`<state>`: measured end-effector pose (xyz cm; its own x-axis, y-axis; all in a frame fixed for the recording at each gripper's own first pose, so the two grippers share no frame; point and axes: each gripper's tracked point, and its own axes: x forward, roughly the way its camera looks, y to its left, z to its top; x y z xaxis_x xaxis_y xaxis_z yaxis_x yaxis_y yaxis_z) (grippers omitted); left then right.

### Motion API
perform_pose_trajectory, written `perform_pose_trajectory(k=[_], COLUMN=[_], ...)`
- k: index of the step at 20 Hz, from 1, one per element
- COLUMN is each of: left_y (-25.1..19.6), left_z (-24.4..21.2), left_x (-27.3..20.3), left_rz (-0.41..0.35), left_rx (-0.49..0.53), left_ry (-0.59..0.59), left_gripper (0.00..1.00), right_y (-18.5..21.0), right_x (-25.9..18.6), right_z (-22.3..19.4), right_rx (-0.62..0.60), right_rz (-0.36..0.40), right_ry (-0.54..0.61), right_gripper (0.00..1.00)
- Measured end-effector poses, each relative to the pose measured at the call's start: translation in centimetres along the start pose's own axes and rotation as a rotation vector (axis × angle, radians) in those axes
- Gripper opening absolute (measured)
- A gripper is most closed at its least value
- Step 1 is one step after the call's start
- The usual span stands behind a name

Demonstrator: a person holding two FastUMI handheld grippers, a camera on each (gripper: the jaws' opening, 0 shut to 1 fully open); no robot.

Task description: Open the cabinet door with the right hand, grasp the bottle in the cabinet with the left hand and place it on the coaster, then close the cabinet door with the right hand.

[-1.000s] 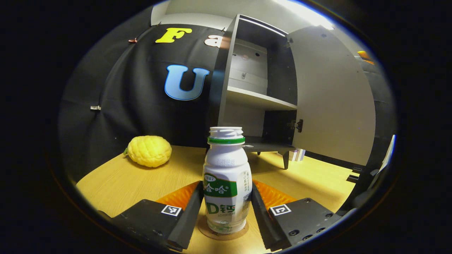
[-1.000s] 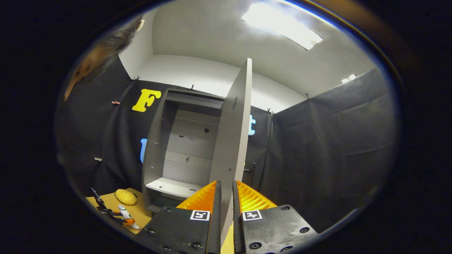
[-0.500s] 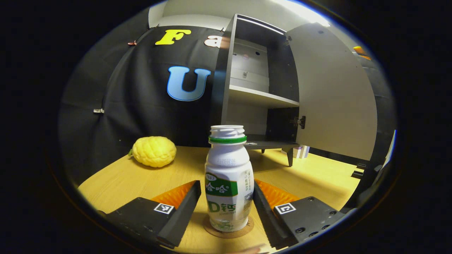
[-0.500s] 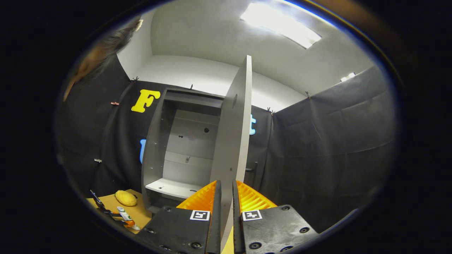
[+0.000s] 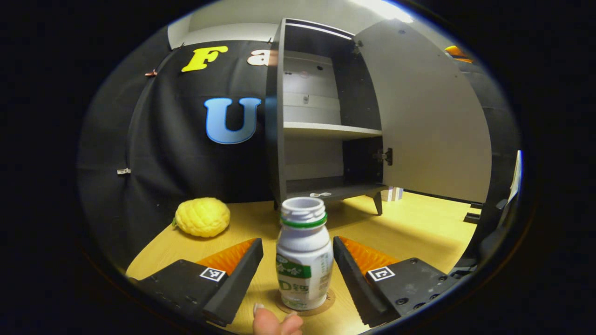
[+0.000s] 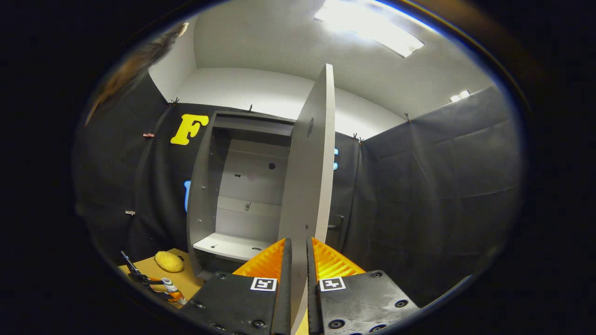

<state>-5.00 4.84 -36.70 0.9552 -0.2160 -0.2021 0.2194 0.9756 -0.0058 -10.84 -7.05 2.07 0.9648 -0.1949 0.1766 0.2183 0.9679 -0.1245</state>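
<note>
Bottle (image 5: pixel 304 260) stands upright on the coaster (image 5: pixel 305 307) on the desk (image 5: pixel 409 228), free between the left gripper (image 5: pixel 298 270) jaws, which have spread and drawn back from it since a second ago. Placing looks done. Cabinet (image 5: pixel 321 116) is open; its door (image 6: pixel 307 186) edge remains pinched between the right gripper (image 6: pixel 298 260) jaws. Closing it is likely the one step left. A yellow fruit (image 5: pixel 202 217) lies near.

Yellow bumpy fruit (image 5: pixel 202 217) on wooden table (image 5: pixel 409 228)
</note>
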Motion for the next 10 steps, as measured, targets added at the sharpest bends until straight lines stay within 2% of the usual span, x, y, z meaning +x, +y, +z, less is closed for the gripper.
perform_pose_trajectory(k=[3, 6, 10], left_y=[-0.2, 0.2, 0.2], left_z=[1.8, 4.7, 11.1], left_x=[0.0, 0.2, 0.3], left_rz=[-0.002, -0.003, -0.017], left_rx=[-0.009, -0.013, -0.013], left_ry=[0.005, -0.003, -0.065], left_gripper=[0.95, 0.95, 0.95], right_y=[0.0, -1.1, -2.5], right_x=[0.7, 1.6, 1.2], right_z=[-0.4, -1.1, -1.1], right_rx=[0.028, 0.014, 0.070], right_rz=[0.000, -0.036, -0.054], right_ry=[0.034, 0.073, 0.096], right_gripper=[0.18, 0.19, 0.19])
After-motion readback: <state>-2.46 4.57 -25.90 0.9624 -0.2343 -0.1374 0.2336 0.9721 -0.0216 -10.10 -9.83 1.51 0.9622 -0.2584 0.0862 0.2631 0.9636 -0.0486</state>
